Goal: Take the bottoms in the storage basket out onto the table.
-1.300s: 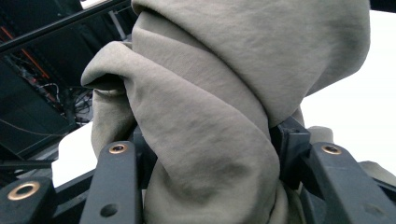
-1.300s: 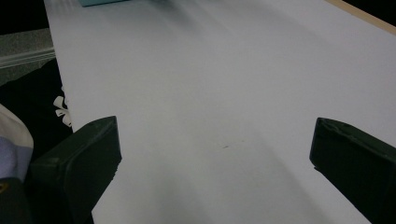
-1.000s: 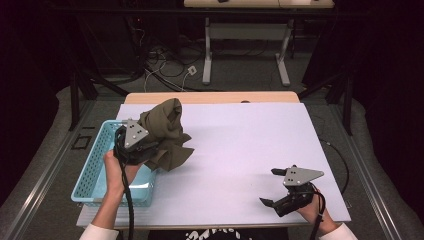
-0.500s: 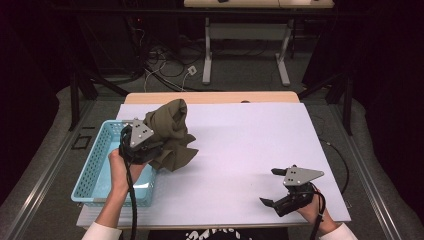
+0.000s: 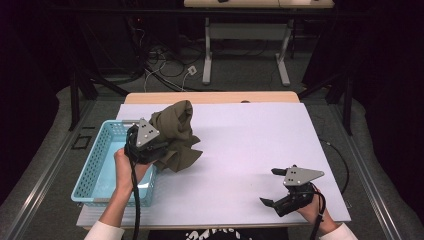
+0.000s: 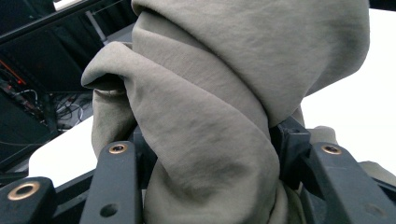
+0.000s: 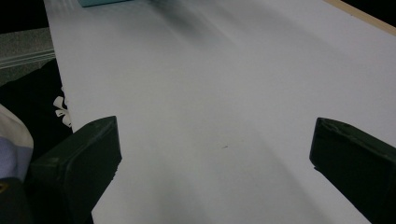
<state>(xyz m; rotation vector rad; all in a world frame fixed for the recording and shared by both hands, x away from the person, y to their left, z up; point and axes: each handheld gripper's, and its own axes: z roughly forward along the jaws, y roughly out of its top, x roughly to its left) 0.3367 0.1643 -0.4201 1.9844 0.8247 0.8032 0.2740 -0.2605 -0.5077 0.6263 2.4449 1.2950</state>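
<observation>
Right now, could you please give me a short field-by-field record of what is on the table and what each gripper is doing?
surface: white table
container: light blue basket at the table's left edge, apparently empty
garment: olive green cloth, bunched, lifted beside the basket
left gripper: shut on the cloth, folds squeezed between its jaws
right gripper: open, holding nothing, low over the near right corner
person: a hand on each gripper, white sleeves at the bottom edge

dark room | grey floor (image 5: 45,165) | far desk (image 5: 250,5) (white legs) | cables (image 5: 165,65), perhaps tangled
</observation>
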